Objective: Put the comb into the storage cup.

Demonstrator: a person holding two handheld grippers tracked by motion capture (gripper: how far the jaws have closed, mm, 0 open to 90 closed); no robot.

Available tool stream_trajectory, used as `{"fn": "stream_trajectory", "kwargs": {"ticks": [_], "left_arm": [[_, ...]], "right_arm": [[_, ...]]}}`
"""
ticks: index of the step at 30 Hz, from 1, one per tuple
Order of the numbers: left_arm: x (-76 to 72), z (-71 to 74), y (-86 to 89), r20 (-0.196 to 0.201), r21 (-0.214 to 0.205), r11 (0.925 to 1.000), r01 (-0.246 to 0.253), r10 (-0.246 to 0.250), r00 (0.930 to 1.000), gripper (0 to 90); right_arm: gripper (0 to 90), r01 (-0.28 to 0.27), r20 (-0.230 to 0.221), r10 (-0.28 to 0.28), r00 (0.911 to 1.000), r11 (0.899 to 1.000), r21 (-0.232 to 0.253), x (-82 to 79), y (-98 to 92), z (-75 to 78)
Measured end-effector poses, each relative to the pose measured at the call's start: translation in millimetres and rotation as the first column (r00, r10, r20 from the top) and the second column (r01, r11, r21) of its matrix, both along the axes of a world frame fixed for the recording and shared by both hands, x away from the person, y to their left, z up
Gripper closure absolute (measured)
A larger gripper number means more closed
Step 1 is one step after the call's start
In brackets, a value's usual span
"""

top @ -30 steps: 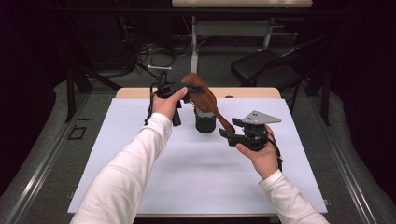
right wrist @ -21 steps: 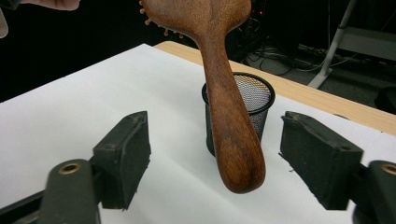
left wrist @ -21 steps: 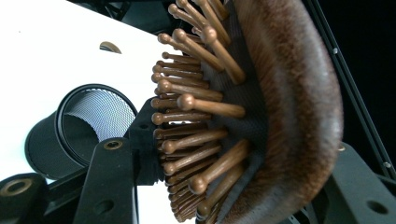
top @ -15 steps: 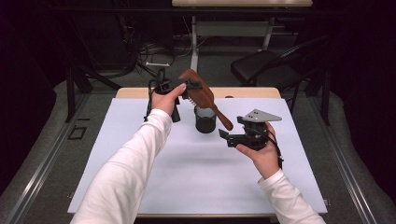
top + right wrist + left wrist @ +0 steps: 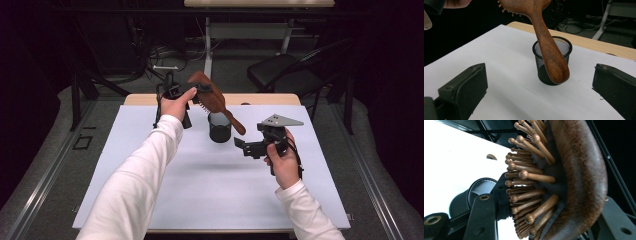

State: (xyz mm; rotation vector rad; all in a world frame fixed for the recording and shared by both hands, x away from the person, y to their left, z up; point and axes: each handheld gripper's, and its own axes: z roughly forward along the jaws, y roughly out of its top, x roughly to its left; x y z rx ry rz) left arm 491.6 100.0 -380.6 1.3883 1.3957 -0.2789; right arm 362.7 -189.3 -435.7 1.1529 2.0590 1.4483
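No legible text, labels, brands or nos. can be made out on anything pictured.

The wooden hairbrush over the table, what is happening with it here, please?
A person works with two hand-held grippers at a white table. The left gripper is shut on the head of the wooden hairbrush and holds it in the air, handle slanting down past the black mesh cup. The right gripper has just been opening; its jaws stand wide with nothing between them, short of the cup.

Hairbrush [image 5: 212, 97] above cup [image 5: 219, 127] (tilted).
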Motion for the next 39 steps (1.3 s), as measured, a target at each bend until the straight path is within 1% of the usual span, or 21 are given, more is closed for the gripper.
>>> {"fn": "stream_trajectory", "kwargs": {"ticks": [4,8,11,12,19,30,39], "left_arm": [[1.6,0.6,0.8,0.006,0.009,0.9999,-0.013,0.013,0.9999,46.9],[3.4,1.3,2.6,0.023,0.024,0.9992,-0.032,0.031,0.9992,46.9],[5.1,2.5,4.0,0.026,0.027,0.9984,-0.050,0.050,0.9984,46.9],[5.7,3.0,5.2,0.027,0.032,0.9983,-0.048,0.047,0.9985,46.9],[9.3,6.9,8.5,0.043,0.042,0.9962,-0.076,0.074,0.9963,46.9],[13.5,8.6,14.7,0.047,0.049,0.9923,-0.114,0.112,0.9926,46.8],[18.1,7.9,20.7,0.052,0.053,0.9889,-0.139,0.136,0.9893,46.8]], "right_arm": [[0.0,0.023,0.011,-0.023,0.9997,1.000,-0.006,0.3,-1.3,1.4],[0.0,0.022,0.014,-0.022,0.9997,1.000,-0.004,-0.6,-2.7,2.1],[0.0,0.025,0.011,-0.025,0.9996,1.000,-0.003,-1.1,-3.2,2.2],[0.0,0.026,0.011,-0.026,0.9996,1.000,-0.001,-1.3,-3.5,2.3],[0.0,0.029,0.012,-0.029,0.9995,1.000,-0.007,-1.8,-6.5,2.2],[0.0,0.032,0.011,-0.032,0.9994,0.999,0.009,-3.4,-10.2,3.0],[0.0,0.031,0.011,-0.031,0.9994,0.999,0.009,-3.5,-10.5,2.5]]}}
